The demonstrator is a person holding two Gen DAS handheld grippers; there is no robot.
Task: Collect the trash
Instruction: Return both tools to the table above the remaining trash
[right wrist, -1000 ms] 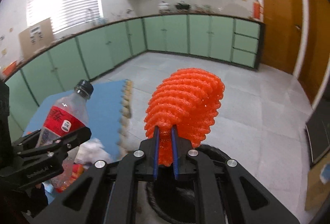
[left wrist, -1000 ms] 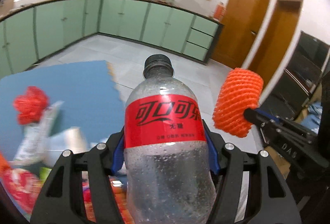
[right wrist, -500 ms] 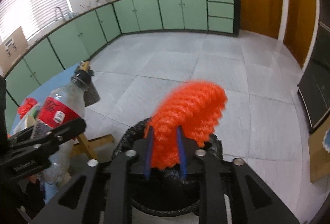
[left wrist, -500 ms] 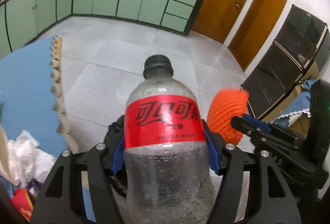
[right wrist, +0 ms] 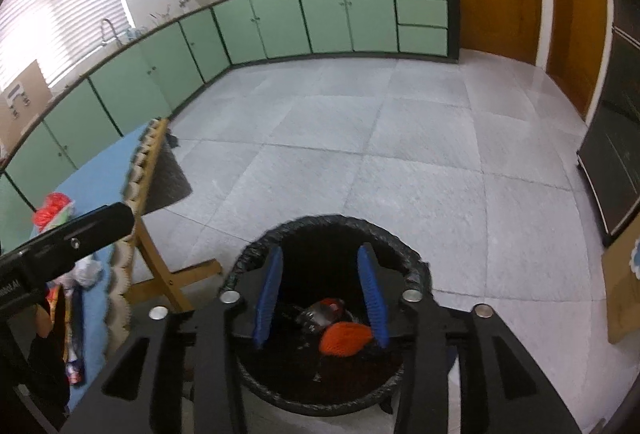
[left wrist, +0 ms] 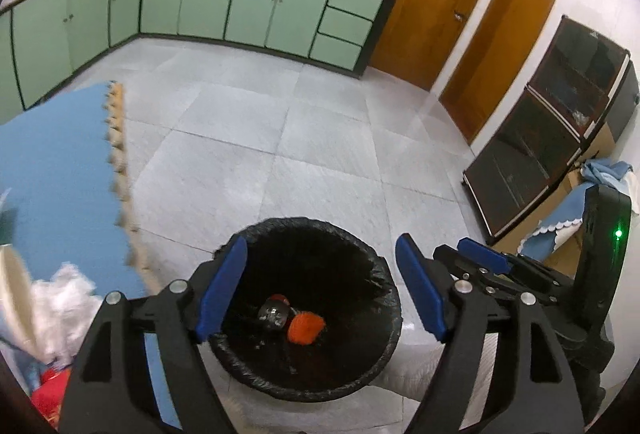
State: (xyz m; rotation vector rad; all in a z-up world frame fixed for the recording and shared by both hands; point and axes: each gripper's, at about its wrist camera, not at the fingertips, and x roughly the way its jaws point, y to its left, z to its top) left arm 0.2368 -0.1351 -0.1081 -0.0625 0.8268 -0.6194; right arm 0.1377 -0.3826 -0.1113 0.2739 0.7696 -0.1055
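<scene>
Two pieces of trash lie already at the bottom of the bin: a plastic bottle with a red label and an orange foam net. They rest side by side, touching or almost touching, on the black liner. The right wrist view shows the same pair, the bottle a little behind the net.

Both tools hang over the mouth of the bin and carry nothing. The left hand-held gripper has its jaws wide apart and opening further, and between the blue pads only the inside of the bin shows. The right hand-held gripper is about half open and its jaws are also opening; the net appears between them, but it lies down in the bin and the pads do not touch it.

So this part of the work looks done: these two items are in the bin. The task is not finished, I think. On the blue bench to the left more rubbish waits: a crumpled white tissue or bag, something red at the lower edge, and in the right wrist view a red bundle further back with some wrappers nearby. How many pieces remain I cannot count, because the bench is mostly outside both views.
</scene>
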